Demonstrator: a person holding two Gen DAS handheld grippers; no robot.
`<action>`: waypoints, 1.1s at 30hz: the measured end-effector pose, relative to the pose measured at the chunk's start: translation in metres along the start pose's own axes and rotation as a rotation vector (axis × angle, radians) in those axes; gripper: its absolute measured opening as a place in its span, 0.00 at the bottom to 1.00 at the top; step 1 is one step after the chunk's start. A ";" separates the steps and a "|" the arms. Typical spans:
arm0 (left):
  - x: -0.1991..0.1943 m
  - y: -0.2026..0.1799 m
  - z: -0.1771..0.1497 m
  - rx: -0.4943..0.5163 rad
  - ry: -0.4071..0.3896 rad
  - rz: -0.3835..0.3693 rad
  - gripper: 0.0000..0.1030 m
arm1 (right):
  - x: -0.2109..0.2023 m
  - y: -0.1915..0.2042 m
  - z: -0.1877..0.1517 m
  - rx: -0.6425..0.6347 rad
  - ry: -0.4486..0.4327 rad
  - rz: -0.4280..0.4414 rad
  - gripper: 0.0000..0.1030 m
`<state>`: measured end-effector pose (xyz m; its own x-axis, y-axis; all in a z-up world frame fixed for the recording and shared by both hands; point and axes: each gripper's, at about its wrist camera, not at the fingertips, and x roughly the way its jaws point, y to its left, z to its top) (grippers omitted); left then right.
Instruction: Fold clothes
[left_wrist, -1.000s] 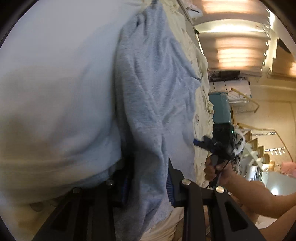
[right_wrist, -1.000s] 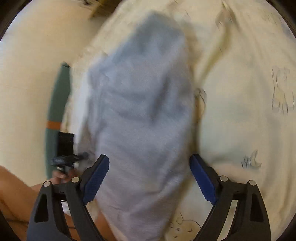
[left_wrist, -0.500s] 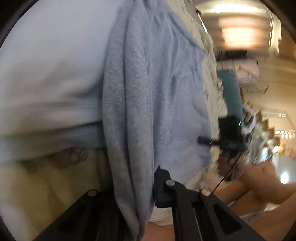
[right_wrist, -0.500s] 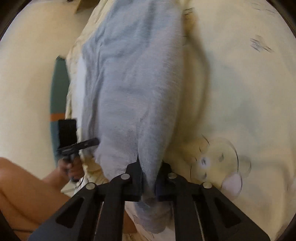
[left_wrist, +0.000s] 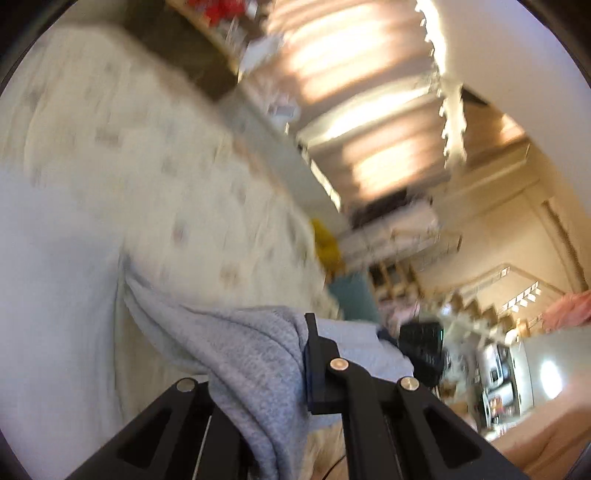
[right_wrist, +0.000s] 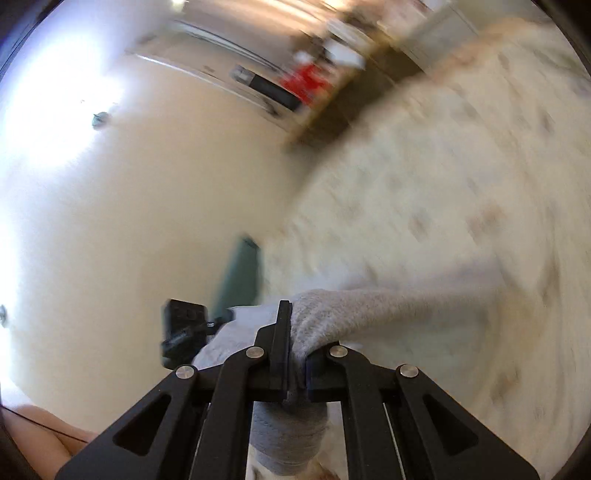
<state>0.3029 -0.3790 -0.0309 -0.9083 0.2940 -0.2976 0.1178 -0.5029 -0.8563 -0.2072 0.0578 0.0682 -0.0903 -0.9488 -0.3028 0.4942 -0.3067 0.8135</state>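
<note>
A grey fleece garment (left_wrist: 243, 354) is lifted off the cream patterned bedspread (left_wrist: 147, 177). My left gripper (left_wrist: 295, 369) is shut on one bunched edge of it, and the cloth drapes over the left finger and hides it. In the right wrist view my right gripper (right_wrist: 295, 354) is shut on another part of the same grey garment (right_wrist: 354, 306), which stretches away to the right towards the bed and hangs in a fold below the jaws. Each view shows the other gripper (left_wrist: 421, 347) (right_wrist: 181, 332) beyond the cloth. Both pictures are blurred.
The cream bedspread (right_wrist: 461, 206) fills the right of the right wrist view. A pale blue sheet (left_wrist: 55, 302) lies at the left. A teal panel (right_wrist: 240, 273) stands by the bed's end. A cream wall (right_wrist: 110, 221), shelves with red things (right_wrist: 306, 81) and stairs (left_wrist: 480, 314) lie beyond.
Both grippers closed on the grey garment and rose with it off the bed. The views swung up from the bed's surface to the room beyond.
</note>
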 end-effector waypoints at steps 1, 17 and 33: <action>-0.004 -0.011 0.020 0.011 -0.027 0.007 0.05 | 0.004 0.011 0.013 -0.023 -0.010 0.021 0.05; -0.134 -0.005 0.119 0.085 -0.112 0.364 0.05 | 0.192 0.101 0.039 -0.206 0.224 0.172 0.05; -0.193 0.274 -0.152 -0.383 0.055 0.615 0.15 | 0.312 -0.092 -0.274 0.307 0.675 0.007 0.11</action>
<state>0.5719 -0.4504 -0.2724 -0.6123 0.0949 -0.7849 0.7423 -0.2728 -0.6120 -0.0436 -0.1887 -0.2373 0.5125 -0.7276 -0.4560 0.2198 -0.4022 0.8888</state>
